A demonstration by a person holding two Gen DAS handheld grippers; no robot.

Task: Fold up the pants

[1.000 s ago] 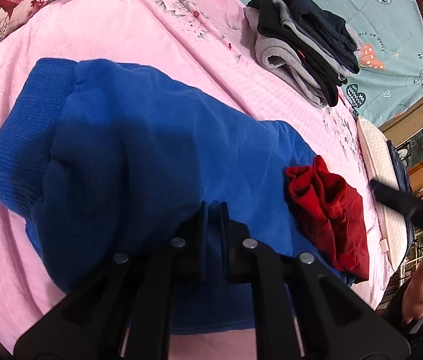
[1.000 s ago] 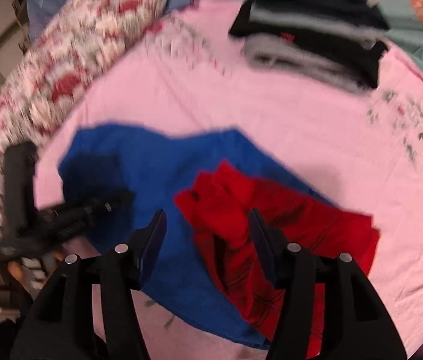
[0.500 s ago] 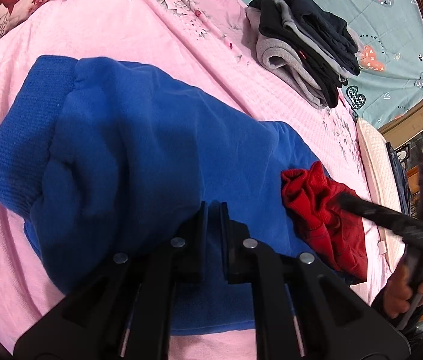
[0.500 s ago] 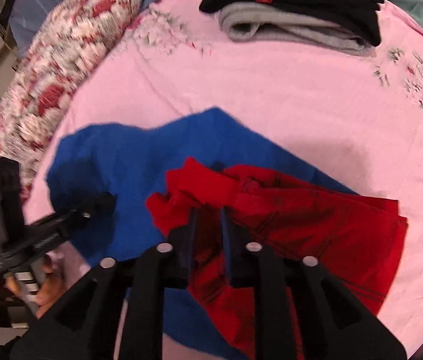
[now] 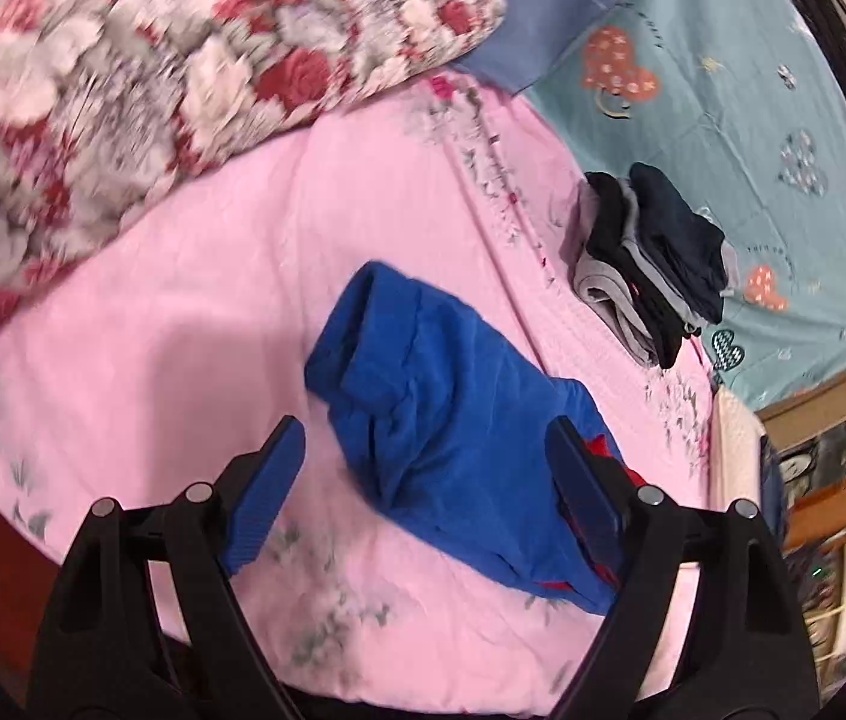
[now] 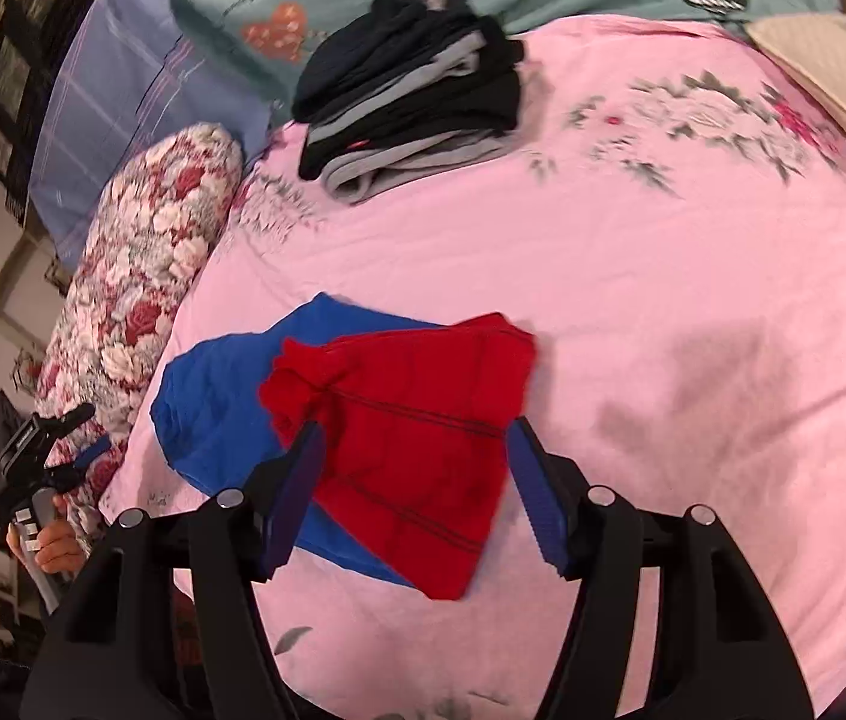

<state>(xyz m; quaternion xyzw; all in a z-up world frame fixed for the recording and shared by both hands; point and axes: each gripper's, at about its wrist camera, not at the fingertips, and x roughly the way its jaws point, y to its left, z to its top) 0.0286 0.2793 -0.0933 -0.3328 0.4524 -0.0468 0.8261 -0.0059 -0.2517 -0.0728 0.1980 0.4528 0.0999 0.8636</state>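
Blue pants point(image 5: 453, 414) lie folded on the pink bed, with their ribbed waistband toward the far left in the left wrist view. They also show in the right wrist view point(image 6: 213, 396). A red garment point(image 6: 411, 432) lies on top of their right part; only a sliver of it point(image 5: 600, 447) shows in the left wrist view. My left gripper point(image 5: 426, 474) is open and empty, raised above the pants. My right gripper point(image 6: 414, 483) is open and empty, raised above the red garment.
A stack of folded dark and grey clothes point(image 5: 651, 264) sits at the back of the bed, also in the right wrist view point(image 6: 411, 90). A floral bolster point(image 5: 153, 60) lies on the left. A teal sheet point(image 5: 723, 90) lies behind. The pink bedspread point(image 6: 663, 300) extends to the right.
Both grippers were shut on the garments and have let go, opened and pulled back and up. The red garment now lies spread flatter on the blue pants.
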